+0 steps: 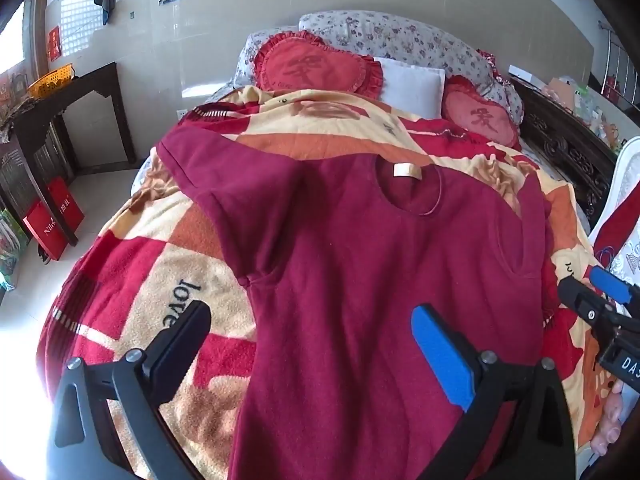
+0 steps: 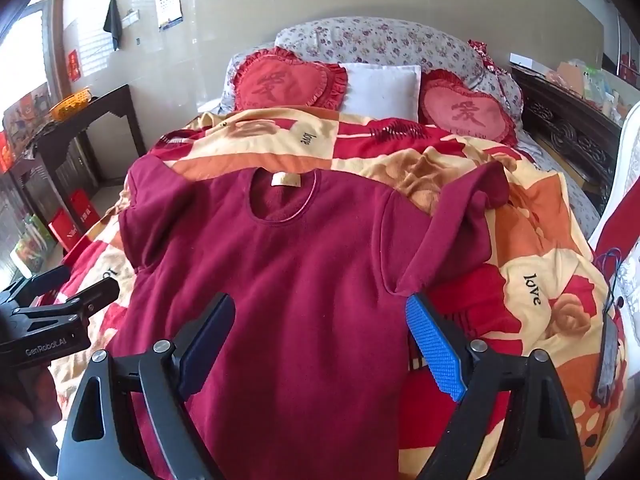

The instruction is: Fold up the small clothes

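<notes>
A dark red long-sleeved top [image 1: 360,264] lies face up and spread flat on the bed, neckline with a pale label [image 1: 407,171] pointing to the pillows. It also shows in the right wrist view [image 2: 280,280]. Its right sleeve [image 2: 460,216] is bent back toward the far side; its left sleeve [image 1: 188,168] lies out to the upper left. My left gripper [image 1: 312,332] is open over the top's lower left side. My right gripper [image 2: 320,320] is open over the lower right side, near the armpit. Neither holds cloth.
The bed carries a red, orange and cream blanket [image 1: 160,280] with "love" print. Heart cushions [image 2: 288,84] and a white pillow [image 2: 380,88] lie at the head. A dark side table [image 1: 80,96] and red bags [image 1: 56,220] stand left. A carved dark bed frame [image 2: 568,136] runs right.
</notes>
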`<state>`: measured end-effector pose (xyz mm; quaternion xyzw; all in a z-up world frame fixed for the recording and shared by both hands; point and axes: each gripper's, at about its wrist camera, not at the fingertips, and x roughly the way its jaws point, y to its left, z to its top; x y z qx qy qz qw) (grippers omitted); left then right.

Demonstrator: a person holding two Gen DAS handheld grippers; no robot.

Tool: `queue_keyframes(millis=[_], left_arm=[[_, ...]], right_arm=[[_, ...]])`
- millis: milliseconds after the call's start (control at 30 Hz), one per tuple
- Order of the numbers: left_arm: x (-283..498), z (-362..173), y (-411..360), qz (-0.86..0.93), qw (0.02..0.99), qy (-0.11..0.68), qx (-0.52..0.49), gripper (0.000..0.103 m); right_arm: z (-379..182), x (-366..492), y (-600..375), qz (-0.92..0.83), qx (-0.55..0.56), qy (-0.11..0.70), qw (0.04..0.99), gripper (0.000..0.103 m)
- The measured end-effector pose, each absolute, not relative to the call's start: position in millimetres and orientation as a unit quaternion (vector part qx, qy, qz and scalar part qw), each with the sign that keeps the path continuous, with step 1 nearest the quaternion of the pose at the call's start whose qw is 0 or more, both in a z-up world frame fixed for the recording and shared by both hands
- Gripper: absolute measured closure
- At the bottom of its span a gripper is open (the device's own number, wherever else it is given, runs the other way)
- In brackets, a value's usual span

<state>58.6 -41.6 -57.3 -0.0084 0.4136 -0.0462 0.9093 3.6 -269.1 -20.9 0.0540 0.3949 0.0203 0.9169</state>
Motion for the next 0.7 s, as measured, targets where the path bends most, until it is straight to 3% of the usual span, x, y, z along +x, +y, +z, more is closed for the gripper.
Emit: queue_keyframes(millis=[700], left_arm=[[84.9, -84.0, -21.8, -0.021, 0.897, 0.442, 0.002, 0.001]], right_arm=[[-56.9, 36.6, -271.6, 0.017, 0.073, 0.426, 0.902, 0.03]])
